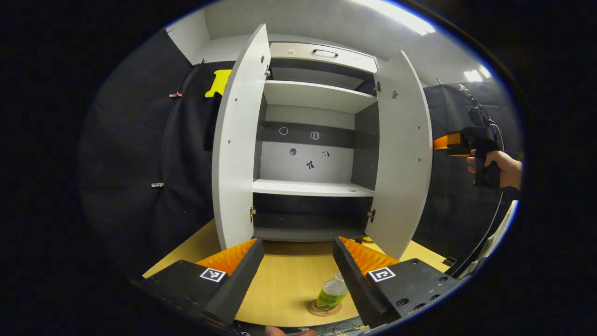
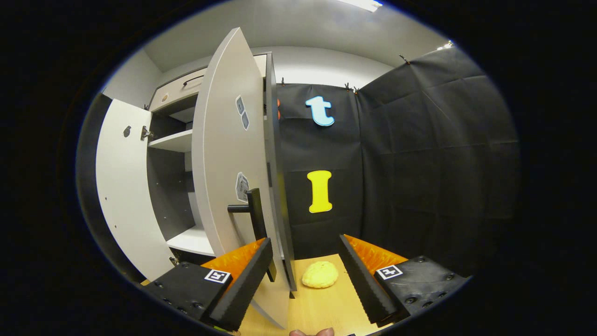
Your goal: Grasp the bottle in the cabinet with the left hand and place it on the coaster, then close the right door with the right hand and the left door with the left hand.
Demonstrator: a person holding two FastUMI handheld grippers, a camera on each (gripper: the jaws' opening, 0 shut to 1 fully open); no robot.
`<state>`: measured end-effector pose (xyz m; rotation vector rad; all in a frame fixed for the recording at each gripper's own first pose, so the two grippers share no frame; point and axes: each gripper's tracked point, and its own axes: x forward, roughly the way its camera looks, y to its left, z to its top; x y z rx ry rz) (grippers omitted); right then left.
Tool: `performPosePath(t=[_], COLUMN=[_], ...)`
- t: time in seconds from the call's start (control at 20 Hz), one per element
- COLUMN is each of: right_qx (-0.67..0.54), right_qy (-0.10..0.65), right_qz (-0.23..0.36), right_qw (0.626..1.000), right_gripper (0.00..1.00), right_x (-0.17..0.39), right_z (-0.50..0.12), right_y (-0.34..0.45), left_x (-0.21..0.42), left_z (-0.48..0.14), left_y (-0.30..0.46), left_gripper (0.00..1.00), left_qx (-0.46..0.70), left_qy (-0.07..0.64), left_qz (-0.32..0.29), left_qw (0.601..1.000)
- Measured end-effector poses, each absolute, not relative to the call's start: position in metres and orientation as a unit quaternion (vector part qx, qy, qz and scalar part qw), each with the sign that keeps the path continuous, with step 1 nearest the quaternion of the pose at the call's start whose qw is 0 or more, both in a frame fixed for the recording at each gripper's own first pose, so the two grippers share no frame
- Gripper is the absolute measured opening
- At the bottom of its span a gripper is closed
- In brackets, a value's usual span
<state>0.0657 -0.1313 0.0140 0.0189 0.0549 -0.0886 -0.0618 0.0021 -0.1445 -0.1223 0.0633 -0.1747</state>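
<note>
Bottle step looks done: small clear plastic bottle with green label (image 1: 332, 293) stands upright on the round thin brown coaster (image 1: 324, 310), on the light wood-grain tabletop (image 1: 289, 284) in front of the cabinet, partly hidden behind the left gripper's (image 1: 298, 273) right finger. Left gripper jaws spread wide, holding nothing, hovering above the table facing the cabinet

Still to do, as I judge it: both doors. White flat laminate left door (image 1: 235, 149) and white right door (image 1: 403, 158) both swung open; tall white cabinet with dark grey inner walls (image 1: 312, 154) shows bare matte shelves, small stickers on the back panel

Right gripper (image 2: 305, 275) jaws also spread, empty, sitting just beside the right door's outer edge and near its black bar handle (image 2: 254, 210); contact not clear. Likely lining up to push it shut

Lumpy yellow spongy-looking object (image 2: 320, 274) lies on the tabletop between the right gripper's fingers, beyond them; what it is I cannot tell
</note>
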Motion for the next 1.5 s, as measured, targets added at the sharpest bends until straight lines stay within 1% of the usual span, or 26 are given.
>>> performPosePath(t=[0.25,0.3,0.35,0.45,0.5,0.55,0.9,1.3,1.5], right_qx=[0.022,0.026,0.029,0.028,0.028,0.030,0.028,0.025,0.008], right_qy=[0.032,0.035,0.036,0.038,0.039,0.040,0.052,0.054,0.049], right_qz=[-0.022,-0.020,-0.016,-0.007,-0.003,0.001,0.026,0.018,0.017], right_qw=[0.999,0.999,0.999,0.999,0.999,0.999,0.998,0.998,0.999], right_gripper=[0.97,1.00,0.97,0.97,1.00,0.97,0.98,0.98,0.98], right_x=[0.068,0.068,0.069,0.073,0.075,0.077,0.109,0.141,0.154], right_z=[0.008,0.007,0.006,0.004,0.004,0.002,-0.010,-0.021,-0.022], right_y=[-0.096,-0.091,-0.085,-0.070,-0.064,-0.056,0.003,0.025,0.036], left_x=[-0.057,-0.057,-0.057,-0.055,-0.055,-0.054,-0.053,-0.042,-0.047], left_z=[-0.142,-0.141,-0.139,-0.135,-0.135,-0.134,-0.130,-0.129,-0.123], left_y=[0.028,0.033,0.037,0.046,0.050,0.054,0.076,0.113,0.129], left_gripper=[0.95,0.95,0.95,0.95,0.95,0.95,0.95,0.95,0.95], left_qx=[-0.064,-0.065,-0.067,-0.064,-0.060,-0.056,-0.053,-0.088,-0.084], left_qy=[0.037,0.038,0.038,0.033,0.033,0.033,0.045,0.055,0.051], left_qz=[-0.076,-0.074,-0.073,-0.071,-0.069,-0.067,-0.057,-0.029,-0.017], left_qw=[0.994,0.994,0.994,0.995,0.995,0.996,0.996,0.994,0.995])
